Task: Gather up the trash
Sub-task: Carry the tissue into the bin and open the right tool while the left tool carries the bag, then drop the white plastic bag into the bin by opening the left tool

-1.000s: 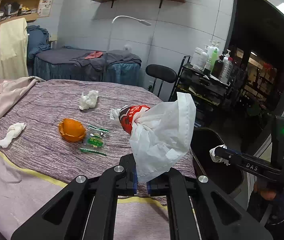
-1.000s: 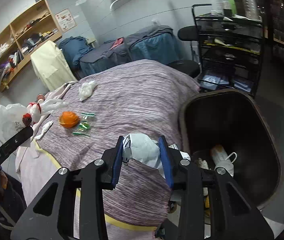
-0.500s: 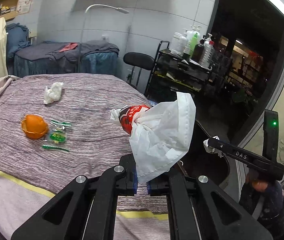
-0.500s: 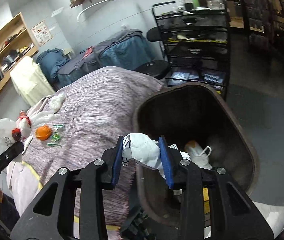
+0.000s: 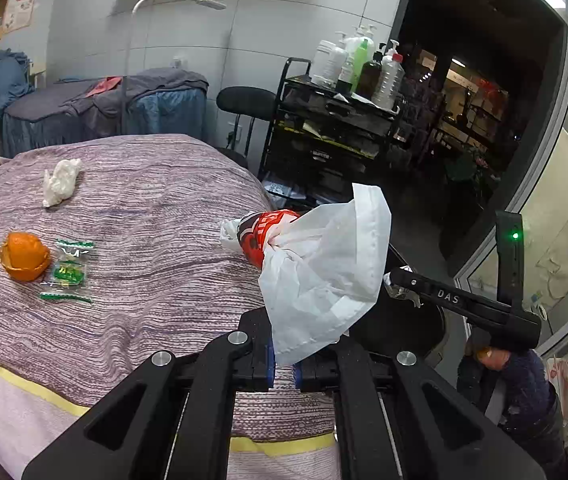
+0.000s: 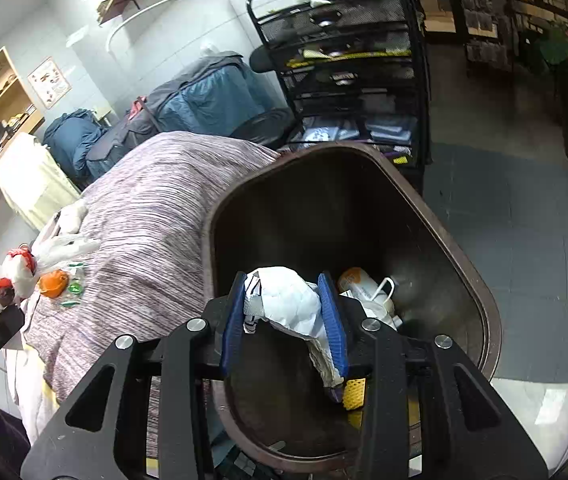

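Left wrist view: left gripper (image 5: 282,364), pressed together on the plastic bag (image 5: 324,276); the bin (image 5: 424,328) lies at 2 o'clock.

Right wrist view: right gripper (image 6: 284,320) pinches the crumpled paper (image 6: 288,304) over the bin's mouth, nearer it; bin floor at 12 o'clock.

Peel (image 5: 23,255) left of wrappers (image 5: 67,276) on bed (image 5: 155,240), bin (image 6: 364,208) beside bed
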Action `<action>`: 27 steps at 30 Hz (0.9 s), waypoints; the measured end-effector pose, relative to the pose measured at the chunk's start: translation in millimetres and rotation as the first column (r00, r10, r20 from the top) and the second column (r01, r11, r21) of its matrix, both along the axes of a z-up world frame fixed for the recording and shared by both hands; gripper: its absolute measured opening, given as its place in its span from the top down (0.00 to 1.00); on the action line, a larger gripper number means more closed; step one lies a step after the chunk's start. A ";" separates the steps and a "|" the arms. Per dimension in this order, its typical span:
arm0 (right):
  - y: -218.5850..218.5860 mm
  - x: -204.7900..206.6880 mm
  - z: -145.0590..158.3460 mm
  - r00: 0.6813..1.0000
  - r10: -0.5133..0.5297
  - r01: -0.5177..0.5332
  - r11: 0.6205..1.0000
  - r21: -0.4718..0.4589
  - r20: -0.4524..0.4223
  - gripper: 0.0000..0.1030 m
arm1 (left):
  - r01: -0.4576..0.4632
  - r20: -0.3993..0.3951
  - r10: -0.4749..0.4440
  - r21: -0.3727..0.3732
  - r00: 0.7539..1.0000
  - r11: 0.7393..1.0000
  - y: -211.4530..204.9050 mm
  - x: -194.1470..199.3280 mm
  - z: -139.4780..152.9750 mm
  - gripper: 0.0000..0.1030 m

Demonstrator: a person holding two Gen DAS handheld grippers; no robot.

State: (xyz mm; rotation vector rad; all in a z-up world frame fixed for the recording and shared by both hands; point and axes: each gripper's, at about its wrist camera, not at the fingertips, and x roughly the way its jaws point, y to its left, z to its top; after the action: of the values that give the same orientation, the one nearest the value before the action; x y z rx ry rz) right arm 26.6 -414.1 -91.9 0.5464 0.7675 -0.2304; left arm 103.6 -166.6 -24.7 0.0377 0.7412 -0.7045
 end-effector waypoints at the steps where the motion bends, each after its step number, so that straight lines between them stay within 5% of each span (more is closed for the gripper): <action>1: -0.1 0.2 -2.0 1.000 -0.001 0.001 1.000 0.000 -0.004 0.62 | 0.006 -0.003 -0.006 0.003 1.000 1.000 -2.3 -0.3 -1.4 0.94; 5: -2.9 -1.4 -9.8 0.999 -0.033 0.033 0.999 -0.009 -0.014 0.40 | 0.026 -0.012 -0.026 0.009 1.000 1.000 -10.0 -0.5 -4.1 0.94; 10: -6.1 -7.9 -11.7 0.999 -0.052 0.052 0.999 -0.012 -0.005 0.30 | 0.048 -0.020 -0.048 0.020 0.999 0.999 -18.9 -0.2 -7.8 0.94; 27: -18.6 -37.7 4.2 0.989 -0.139 0.141 0.990 -0.027 0.058 0.21 | 0.137 -0.046 -0.136 0.031 0.990 0.990 -62.0 7.3 -10.3 0.94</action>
State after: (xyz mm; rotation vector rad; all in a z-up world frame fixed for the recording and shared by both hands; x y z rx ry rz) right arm -11.1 -432.8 -87.7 0.5761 0.6711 -0.3547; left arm 110.8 -228.6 -34.9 0.1054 0.7980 -0.8253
